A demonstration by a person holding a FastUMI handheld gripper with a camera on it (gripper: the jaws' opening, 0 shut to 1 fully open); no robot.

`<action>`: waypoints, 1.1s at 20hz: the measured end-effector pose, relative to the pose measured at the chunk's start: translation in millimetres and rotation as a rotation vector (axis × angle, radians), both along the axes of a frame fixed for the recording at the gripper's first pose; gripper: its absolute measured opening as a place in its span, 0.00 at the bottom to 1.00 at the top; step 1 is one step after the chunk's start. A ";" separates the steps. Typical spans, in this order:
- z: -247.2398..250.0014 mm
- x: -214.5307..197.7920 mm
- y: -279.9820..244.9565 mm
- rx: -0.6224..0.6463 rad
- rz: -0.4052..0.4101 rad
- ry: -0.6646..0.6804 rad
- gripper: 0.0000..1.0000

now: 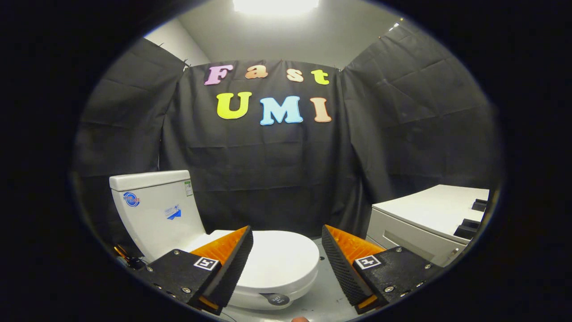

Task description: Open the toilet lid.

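Tongs: the tongs [287,259] are released, their two fingers spread wide with nothing between the pads; each finger carries a small square black-and-white marker on its upper block
Landmark: the white glossy oval plastic toilet lid [279,261] lies closed, flat on the bowl, seen through the gap between the fingers and partly hidden behind the left finger
Tongs against the lid: the fingers sit nearer than the lid and above its front edge; whether either one touches it cannot be told
Lid front: a small dark round tab with tiny print [278,299] sits under the lid's front rim, between the two fingers
Floor: a pale grey floor [324,299] shows just right of the lid and under the right finger
Behind the lid: the white ceramic toilet tank [154,210] stands upright at the lid's rear left, with a blue round sticker and other small labels on its face
Right of the lid: a white boxy cabinet with a flat top and dark recesses [429,219] stands well apart, beyond the right finger
Beyond the lid: a black creased cloth wall [277,179] hangs behind the tank and the cabinet
Above the wall: a bright ceiling light [275,5] glares on a pale ceiling
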State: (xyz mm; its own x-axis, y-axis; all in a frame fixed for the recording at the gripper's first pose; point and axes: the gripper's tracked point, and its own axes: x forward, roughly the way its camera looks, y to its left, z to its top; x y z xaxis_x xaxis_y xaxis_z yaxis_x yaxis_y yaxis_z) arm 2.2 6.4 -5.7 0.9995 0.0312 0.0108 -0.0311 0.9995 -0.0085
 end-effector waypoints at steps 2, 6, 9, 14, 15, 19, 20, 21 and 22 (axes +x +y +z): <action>-1.4 -0.3 -3.0 0.002 0.000 0.004 0.95; -1.9 2.2 -6.9 0.014 -0.009 0.008 0.95; -8.1 2.2 -6.3 0.047 -0.007 0.037 0.95; -23.0 11.3 -7.9 0.099 0.017 0.088 0.95; -28.0 14.1 -10.2 0.109 0.020 0.104 0.95; -47.0 21.3 -9.9 0.171 0.065 0.179 0.95; -52.5 22.7 -6.8 0.202 0.089 0.209 0.95; -59.5 23.7 -4.7 0.237 0.108 0.237 0.95; -65.4 24.8 -5.2 0.271 0.116 0.269 0.96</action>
